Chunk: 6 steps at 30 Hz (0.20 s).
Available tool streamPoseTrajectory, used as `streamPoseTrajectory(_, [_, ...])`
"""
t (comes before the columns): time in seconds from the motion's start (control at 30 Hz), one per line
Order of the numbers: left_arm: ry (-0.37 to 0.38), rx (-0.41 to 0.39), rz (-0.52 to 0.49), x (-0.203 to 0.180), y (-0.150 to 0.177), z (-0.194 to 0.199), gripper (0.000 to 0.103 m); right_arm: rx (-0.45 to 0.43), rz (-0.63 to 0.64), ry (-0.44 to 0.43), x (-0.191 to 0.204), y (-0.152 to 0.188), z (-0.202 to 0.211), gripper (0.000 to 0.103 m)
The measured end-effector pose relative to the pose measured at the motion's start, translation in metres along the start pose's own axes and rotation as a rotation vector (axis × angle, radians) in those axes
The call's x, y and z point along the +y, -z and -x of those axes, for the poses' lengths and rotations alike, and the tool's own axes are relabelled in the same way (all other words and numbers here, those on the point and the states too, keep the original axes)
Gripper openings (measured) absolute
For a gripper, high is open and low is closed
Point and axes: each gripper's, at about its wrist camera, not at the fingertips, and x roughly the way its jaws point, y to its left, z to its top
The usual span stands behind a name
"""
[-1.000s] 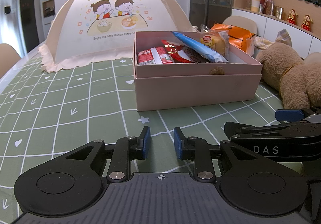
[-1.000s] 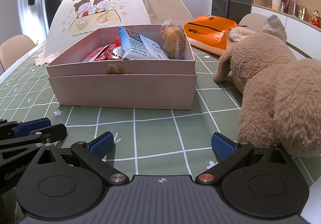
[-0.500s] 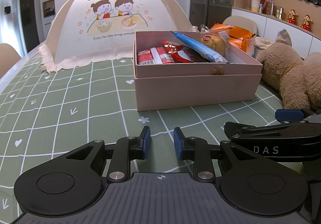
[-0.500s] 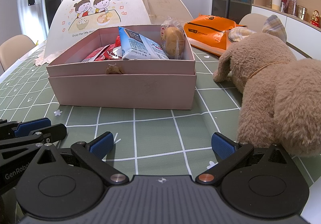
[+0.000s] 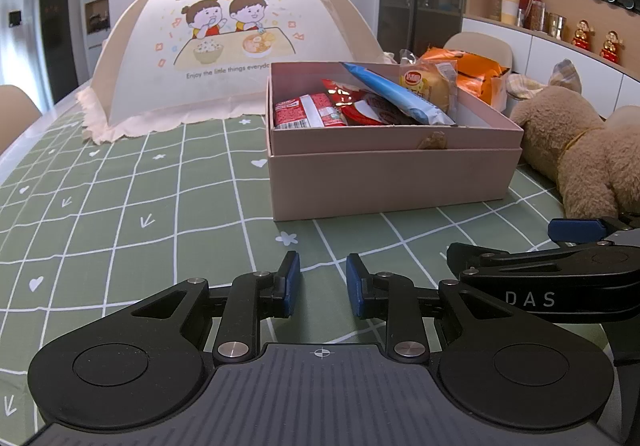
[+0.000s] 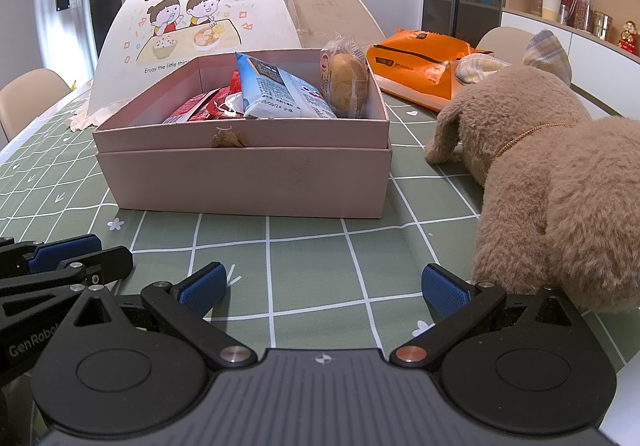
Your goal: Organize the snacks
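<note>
On the green checked tablecloth [image 5: 120,206], both tools are held low and short of the pink box [image 5: 384,182], which stands well ahead of them. The left gripper [image 5: 319,284] is seen with its blue pads drawn close, only a narrow gap between them and nothing in that gap. The right gripper [image 6: 324,288] is spread wide, and nothing is gripped by it either.

The snacks are found almost wholly inside the box: a red packet [image 5: 308,114] at the left end, a red-and-white packet [image 5: 360,106] beside it, a long blue packet [image 5: 396,94] laid slantwise over them, and a wrapped bun [image 6: 346,82] stood on edge in the far right corner. That makes four packets counted in the box, though more may be hidden beneath. One orange bag [image 6: 420,62] is left outside, lying on the cloth behind the box and near the ear of one plush dog [image 6: 560,186]. One domed food cover [image 5: 224,46] stands behind the box on the left.

The step in hand is judged to be a pause between placements, with most of the sorting done. If the orange bag belongs with the rest, a long reach past the box and the dog's head is called for, best made by the right gripper, already wide enough for a flat bag's edge.
</note>
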Motion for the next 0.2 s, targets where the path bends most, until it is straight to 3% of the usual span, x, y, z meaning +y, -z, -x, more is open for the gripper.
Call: streamPoseTrajectory(0.2, [-0.001, -0.001, 0.009, -0.0012, -0.0007, 0.0004, 0.029, 0.0, 0.0, 0.0, 0.0, 0.0, 0.0, 0.103])
